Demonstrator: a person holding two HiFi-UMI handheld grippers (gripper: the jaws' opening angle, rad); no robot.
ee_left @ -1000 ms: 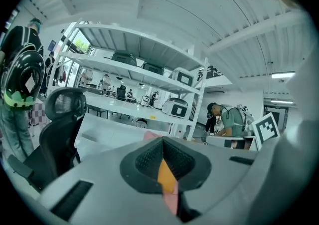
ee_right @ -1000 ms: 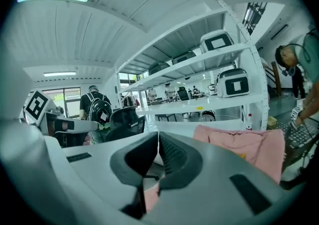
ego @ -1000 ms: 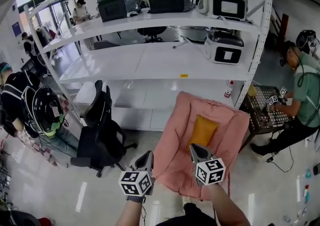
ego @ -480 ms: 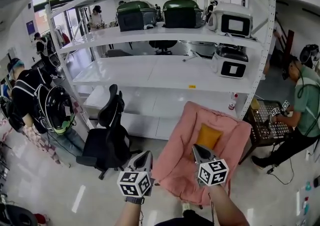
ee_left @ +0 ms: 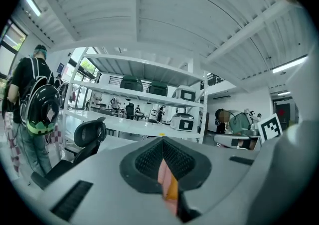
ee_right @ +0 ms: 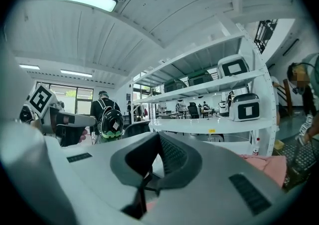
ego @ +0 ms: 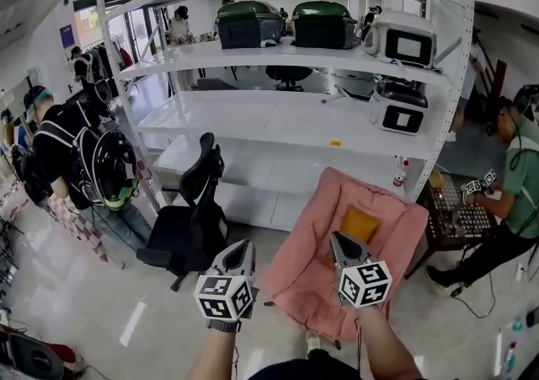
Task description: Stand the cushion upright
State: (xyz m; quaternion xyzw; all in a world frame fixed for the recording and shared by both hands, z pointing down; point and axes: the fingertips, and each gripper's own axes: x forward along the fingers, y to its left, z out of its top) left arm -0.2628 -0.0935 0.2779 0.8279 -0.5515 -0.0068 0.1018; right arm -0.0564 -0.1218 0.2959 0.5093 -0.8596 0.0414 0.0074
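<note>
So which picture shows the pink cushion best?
The head view: nearly the whole cushion shows, yellow patch and all. The left gripper view gives only a pink-orange sliver low in the middle; the right gripper view only a pink corner at its right edge.

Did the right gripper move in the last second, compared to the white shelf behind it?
Yes. The right gripper went up: its tip now stands closer beneath the yellow label on the white shelf than before.
</note>
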